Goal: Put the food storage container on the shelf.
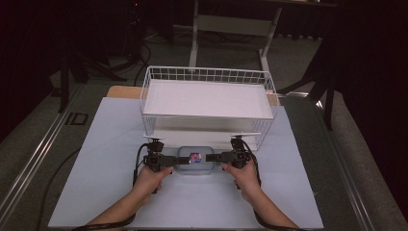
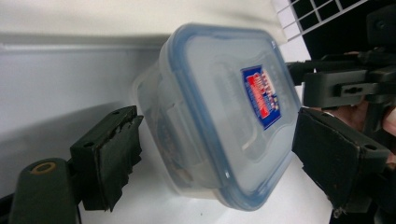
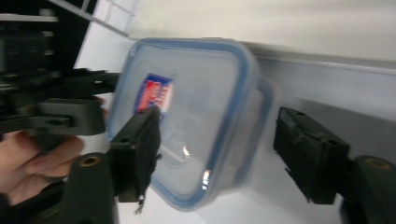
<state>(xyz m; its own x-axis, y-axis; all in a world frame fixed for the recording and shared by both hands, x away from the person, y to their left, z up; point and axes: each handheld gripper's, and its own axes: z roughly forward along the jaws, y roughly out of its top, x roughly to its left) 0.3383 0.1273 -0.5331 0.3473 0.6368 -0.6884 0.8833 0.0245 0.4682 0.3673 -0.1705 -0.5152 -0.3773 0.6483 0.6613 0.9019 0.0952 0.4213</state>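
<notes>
Clear plastic made up the food container [image 1: 194, 160], a rounded rectangular box with a blue-rimmed lid and a red and blue label, lying flat on the pale table [image 1: 110, 139] just in front of the white wire basket [image 1: 208, 98]. Its long axis ran across the table from one gripper to the other, lid facing up. Both forearms came in low from the near edge, hands wrapped round the handles, each tool pointing inward and level. The left gripper [image 1: 169, 160] straddled the left short end, its jaws apart with the box between them, pads near the walls but not yet pressing, as the left gripper view [image 2: 205, 158] showed. The right gripper [image 1: 214, 157] did likewise at the opposite end, one pad over the lid and the other clear of the side [image 3: 215, 154]. Behind, the basket's white shelf stood close to the container's far side.
</notes>
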